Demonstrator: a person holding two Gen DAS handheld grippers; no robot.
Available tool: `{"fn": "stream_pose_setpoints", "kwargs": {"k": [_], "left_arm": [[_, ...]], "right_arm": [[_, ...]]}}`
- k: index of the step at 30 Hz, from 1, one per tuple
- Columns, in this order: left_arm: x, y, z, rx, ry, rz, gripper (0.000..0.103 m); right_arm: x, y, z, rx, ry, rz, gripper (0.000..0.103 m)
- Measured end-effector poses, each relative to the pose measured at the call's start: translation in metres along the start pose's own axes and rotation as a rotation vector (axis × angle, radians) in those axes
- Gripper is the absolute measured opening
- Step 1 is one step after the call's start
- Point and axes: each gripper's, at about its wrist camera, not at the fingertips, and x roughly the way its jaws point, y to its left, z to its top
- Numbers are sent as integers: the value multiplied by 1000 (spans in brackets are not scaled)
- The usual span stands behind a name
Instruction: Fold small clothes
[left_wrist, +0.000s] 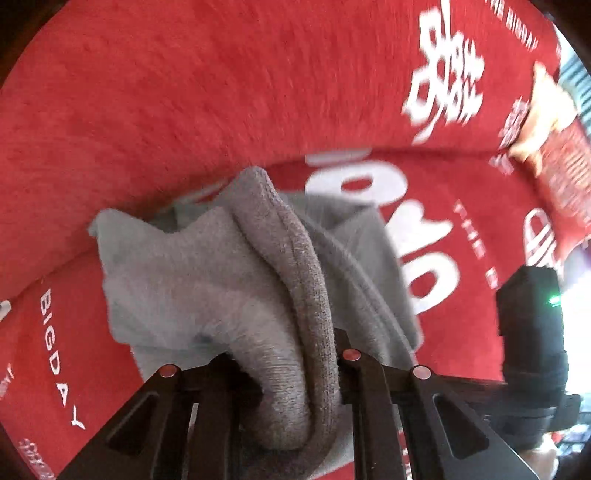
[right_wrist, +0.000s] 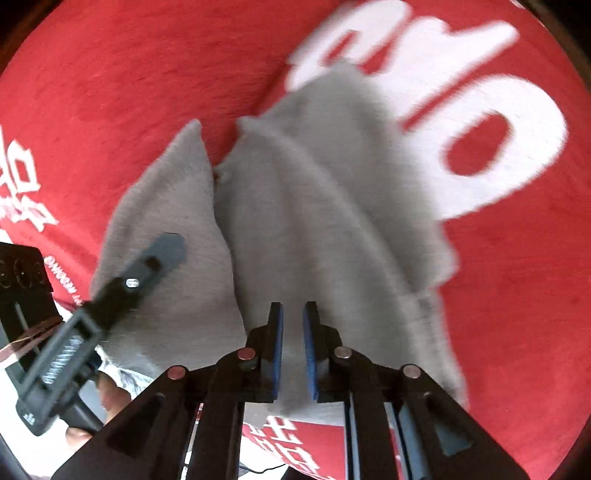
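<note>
A small grey garment (left_wrist: 229, 280) lies crumpled on the red cloth (left_wrist: 184, 92). My left gripper (left_wrist: 284, 354) is shut on a thick bunched fold of it, which hides the fingertips. In the right wrist view the same grey garment (right_wrist: 317, 206) spreads out ahead in two lobes. My right gripper (right_wrist: 293, 314) hovers just above its near edge with its blue-padded jaws slightly apart and nothing between them. The left gripper (right_wrist: 162, 254) shows at the left of that view, over the grey fabric.
The red cloth (right_wrist: 517, 295) with large white lettering covers the whole surface. A red and tan snack packet (left_wrist: 554, 147) lies at the far right. The black body of the right gripper (left_wrist: 532, 332) stands at the right edge.
</note>
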Motion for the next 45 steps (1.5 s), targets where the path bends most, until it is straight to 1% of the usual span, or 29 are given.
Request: {"fn": "stream_pose_setpoints", "kwargs": {"k": [1, 2, 3, 5, 8, 10, 13, 16, 17, 19, 21, 22, 24, 26, 28, 29, 30, 31, 32, 33, 35, 37, 39, 40, 41, 42, 43, 44, 45], "left_arm": [[3, -4, -1, 10, 3, 20, 18], [1, -5, -4, 18, 0, 32, 21], [-2, -10, -4, 34, -7, 35, 27], [-9, -24, -5, 69, -30, 13, 45], [-23, -50, -11, 190, -66, 15, 46], [-34, -57, -13, 204, -78, -39, 49], [-54, -42, -18, 122, -104, -68, 50], [-65, -11, -22, -4, -128, -50, 50], [-67, 2, -24, -49, -132, -29, 50], [-67, 30, -28, -130, -132, 28, 50], [-55, 59, -35, -217, -89, 78, 50], [-47, 74, -40, -262, -66, 89, 50], [-37, 91, -47, -311, -42, 109, 50], [-29, 101, -53, -346, -25, 123, 50], [-20, 108, -57, -374, -9, 128, 50], [-17, 110, -58, -378, -3, 134, 50], [-12, 109, -57, -377, 1, 145, 50], [-9, 109, -56, -374, 3, 152, 50], [-8, 108, -55, -372, 3, 158, 50], [-9, 106, -53, -369, -2, 156, 50], [-15, 101, -51, -345, -28, 128, 50], [-22, 93, -52, -305, -48, 116, 50], [-17, 84, -53, -257, -37, 118, 50], [-13, 82, -53, -248, -28, 118, 52], [-5, 80, -55, -246, -19, 113, 64], [-3, 80, -56, -252, -24, 122, 70], [-2, 80, -57, -262, -32, 128, 74], [-3, 82, -58, -277, -34, 122, 74], [-3, 83, -58, -285, -33, 117, 74]], "right_arm": [[2, -6, 1, 17, 7, 23, 14], [2, -11, 2, 32, 9, 47, 14], [2, -15, 2, 45, 9, 67, 14], [4, -20, 4, 56, 11, 89, 15], [-4, -30, 6, 72, 18, 116, 16], [0, -34, 8, 97, 16, 152, 22], [-4, -44, 12, 149, 9, 210, 27], [-8, -55, 20, 208, 4, 302, 43], [-8, -58, 20, 229, -1, 333, 49], [-10, -67, 24, 283, -24, 407, 54], [-14, -78, 22, 338, -45, 479, 59], [-10, -82, 21, 359, -54, 515, 68], [-15, -88, 24, 369, -46, 551, 70], [-12, -80, 32, 325, -16, 513, 71], [-15, -64, 35, 231, 25, 423, 71], [-13, -51, 39, 164, 45, 349, 66], [-8, -39, 40, 111, 48, 294, 55], [-5, -27, 41, 40, 47, 207, 21], [-6, -13, 41, -30, 39, 115, 20], [-11, 2, 39, -102, 15, 62, 20], [-28, 24, 28, -197, -34, 84, 19], [-47, 28, 16, -239, -71, 86, 19], [-51, 20, 12, -214, -88, 32, 19], [-49, 2, 12, -167, -86, -8, 19], [-45, -5, 13, -128, -82, -25, 19], [-40, -21, 14, -73, -74, -45, 19], [-38, -33, 14, -27, -73, -31, 19], [-39, -38, 14, 2, -79, 2, 19], [-41, -37, 13, -5, -85, -1, 19]]}}
